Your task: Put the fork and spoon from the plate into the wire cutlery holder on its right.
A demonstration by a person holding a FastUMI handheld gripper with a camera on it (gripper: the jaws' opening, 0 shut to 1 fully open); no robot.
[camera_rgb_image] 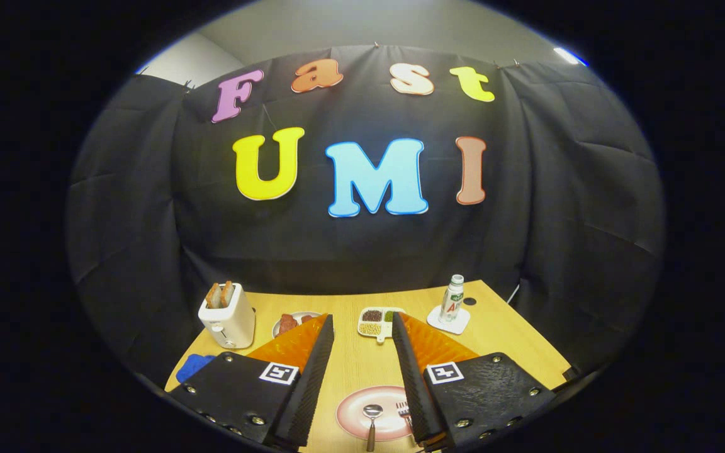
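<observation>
A: Where do the fork and spoon lie from the hand-held gripper (pixel 362 377)?

B: Low and near, on the pink plate (pixel 353 423) on the worktop (pixel 362 365). The plate sits between the two fingers and a little under them. The fingers are spread wide and hold nothing.

A: And each piece?

B: The spoon (pixel 372 423) lies in the middle of the plate, bowl at the far end, handle running straight back toward the near edge. So its long axis runs along the fingers, not across them. The fork (pixel 404 412) is at the plate's right side, close to the right finger, which partly covers it; I think it lies the same way, but I can't be sure.

A: Which first, then?

B: The spoon looks easier, since it lies open in the gap. The hand-held gripper would have to tip down and come back a touch to reach it.

A: And the wire holder?

B: I can't make it out here.
</observation>
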